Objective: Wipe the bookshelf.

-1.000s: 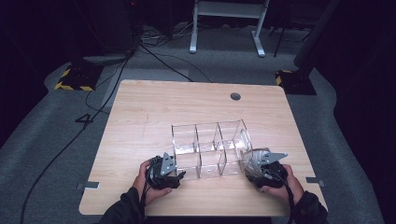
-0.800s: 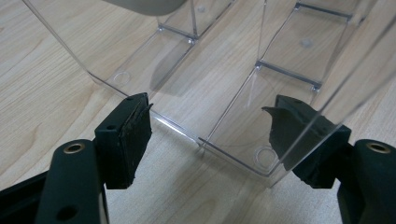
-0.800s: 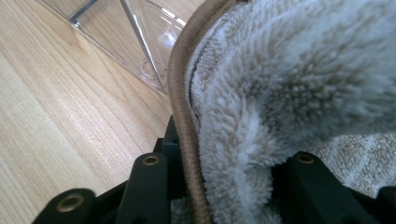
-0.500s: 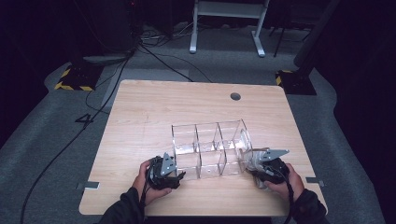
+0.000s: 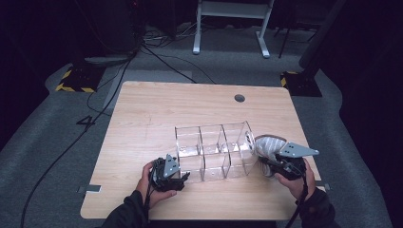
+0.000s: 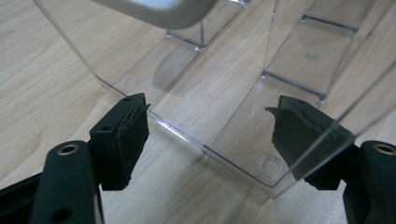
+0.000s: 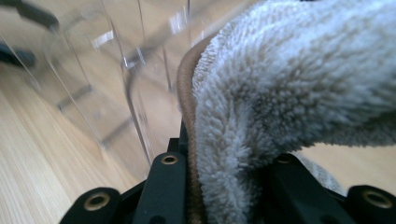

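A clear plastic organiser (image 5: 211, 142) with several open compartments stands on the wooden table (image 5: 157, 109). My left gripper (image 5: 184, 176) sits at its near left corner. In the left gripper view the jaws (image 6: 210, 126) stand open with that corner of the organiser (image 6: 219, 93) between them, the right jaw seen through a clear wall. My right gripper (image 5: 272, 164) hangs above the table by the organiser's right end, shut on a fluffy grey cloth (image 5: 267, 144). In the right gripper view the cloth (image 7: 289, 84), with its brown hem, is pinched between the jaws (image 7: 219, 158) beside the organiser (image 7: 135, 93).
A round cable hole (image 5: 239, 98) lies in the far right part of the tabletop. Behind the table the grey floor carries cables (image 5: 166, 61), a white stand (image 5: 233, 23) and a yellow-black striped base (image 5: 76, 78). Both hands are close to the table's near edge.
The right gripper has shut on the grey cloth and risen with it beside the organiser's right end. The left gripper has kept its place at the near left corner.
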`<state>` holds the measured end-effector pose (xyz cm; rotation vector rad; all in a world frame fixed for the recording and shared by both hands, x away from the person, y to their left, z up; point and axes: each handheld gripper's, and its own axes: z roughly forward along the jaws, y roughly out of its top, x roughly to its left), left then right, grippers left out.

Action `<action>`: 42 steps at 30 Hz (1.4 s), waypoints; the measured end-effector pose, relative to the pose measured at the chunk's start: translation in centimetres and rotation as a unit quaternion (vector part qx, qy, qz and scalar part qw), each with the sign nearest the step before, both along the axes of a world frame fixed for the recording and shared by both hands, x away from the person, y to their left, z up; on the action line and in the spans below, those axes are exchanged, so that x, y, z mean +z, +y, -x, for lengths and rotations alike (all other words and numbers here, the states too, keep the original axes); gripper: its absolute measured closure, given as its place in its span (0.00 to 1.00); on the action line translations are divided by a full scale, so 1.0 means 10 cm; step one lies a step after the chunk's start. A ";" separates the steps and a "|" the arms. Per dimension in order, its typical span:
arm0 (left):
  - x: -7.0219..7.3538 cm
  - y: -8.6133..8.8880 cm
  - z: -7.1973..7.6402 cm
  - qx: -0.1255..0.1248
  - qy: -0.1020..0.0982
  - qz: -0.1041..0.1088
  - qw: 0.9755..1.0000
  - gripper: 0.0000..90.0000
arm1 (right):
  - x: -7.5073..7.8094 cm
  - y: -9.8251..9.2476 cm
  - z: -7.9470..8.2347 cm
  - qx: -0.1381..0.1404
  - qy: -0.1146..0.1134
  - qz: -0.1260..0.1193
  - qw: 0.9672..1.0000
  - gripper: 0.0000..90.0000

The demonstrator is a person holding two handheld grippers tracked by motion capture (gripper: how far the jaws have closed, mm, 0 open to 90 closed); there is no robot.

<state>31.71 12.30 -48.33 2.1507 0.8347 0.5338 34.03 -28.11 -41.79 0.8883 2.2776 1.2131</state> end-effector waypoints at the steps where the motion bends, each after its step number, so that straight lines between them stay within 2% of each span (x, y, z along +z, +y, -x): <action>1: 0.01 0.00 -0.02 0.000 -0.002 0.003 1.000 0.30 | 0.05 -0.01 0.02 -0.002 -0.011 -0.009 1.000 0.85; 3: 0.02 -0.01 -0.04 0.002 -0.006 0.006 1.000 0.29 | 0.14 -0.02 0.05 0.001 -0.022 -0.036 0.999 0.85; 4: 0.03 0.00 -0.05 0.001 -0.009 0.007 1.000 0.31 | 0.17 -0.01 0.06 0.002 -0.028 -0.040 0.999 0.85; 6: 0.03 -0.01 -0.06 0.002 -0.009 0.008 1.000 0.30 | 0.17 0.02 0.07 0.007 -0.023 -0.040 0.999 0.85; 9: 0.04 0.00 -0.09 0.011 -0.012 0.010 1.000 0.31 | 0.02 0.10 0.04 0.010 -0.006 -0.024 1.000 0.85; 12: 0.04 0.01 -0.12 0.016 -0.011 0.016 1.000 0.32 | -0.11 0.13 0.01 0.014 0.017 -0.023 0.999 0.85; 14: 0.04 0.04 -0.13 0.021 -0.005 0.022 1.000 0.33 | -0.18 0.16 0.01 0.017 0.029 -0.013 0.999 0.85; 16: 0.04 0.07 -0.16 0.025 0.000 0.024 0.999 0.35 | -0.27 0.17 0.00 0.018 0.048 -0.017 0.999 0.85; 19: 0.05 0.11 -0.21 0.041 0.000 0.023 0.999 0.37 | -0.41 0.23 -0.01 0.029 0.072 0.011 0.997 0.85; 20: 0.05 0.11 -0.21 0.041 0.000 0.023 0.999 0.39 | -0.41 0.23 -0.01 0.029 0.072 0.011 0.997 0.85; 21: 0.05 0.12 -0.24 0.048 -0.001 0.024 0.999 0.40 | -0.49 0.28 0.00 0.040 0.089 0.033 0.995 0.84; 22: 0.06 0.13 -0.25 0.050 -0.003 0.023 0.999 0.40 | -0.49 0.28 0.00 0.040 0.089 0.033 0.995 0.84; 23: 0.06 0.14 -0.28 0.051 -0.002 0.027 0.998 0.40 | -0.51 0.30 0.00 0.042 0.090 0.045 0.994 0.84; 24: 0.06 0.15 -0.30 0.048 -0.002 0.033 0.998 0.40 | -0.57 0.32 0.00 0.045 0.099 0.071 0.992 0.83; 25: 0.06 0.15 -0.32 0.048 -0.004 0.033 0.998 0.39 | -0.58 0.32 0.00 0.043 0.103 0.071 0.991 0.82; 28: 0.07 0.15 -0.35 0.049 -0.004 0.040 0.998 0.40 | -0.60 0.30 -0.01 0.036 0.111 0.076 0.990 0.76; 32: 0.07 0.16 -0.38 0.045 -0.002 0.038 0.998 0.47 | -0.58 0.30 -0.01 0.023 0.118 0.082 0.989 0.52; 33: 0.07 0.16 -0.39 0.044 -0.003 0.036 0.998 0.51 | -0.58 0.29 -0.01 0.022 0.120 0.083 0.989 0.48; 36: 0.08 0.17 -0.40 0.044 -0.006 0.030 0.999 0.53 | -0.55 0.29 -0.01 0.020 0.124 0.083 0.989 0.39; 39: 0.07 0.18 -0.40 0.042 -0.001 0.032 0.999 0.53 | -0.55 0.30 0.01 0.028 0.127 0.082 0.988 0.35; 40: 0.07 0.18 -0.40 0.041 -0.001 0.034 0.999 0.53 | -0.57 0.34 0.02 0.032 0.128 0.097 0.987 0.31; 42: 0.07 0.18 -0.41 0.041 0.000 0.032 0.999 0.53 | -0.60 0.38 0.02 0.030 0.133 0.109 0.985 0.29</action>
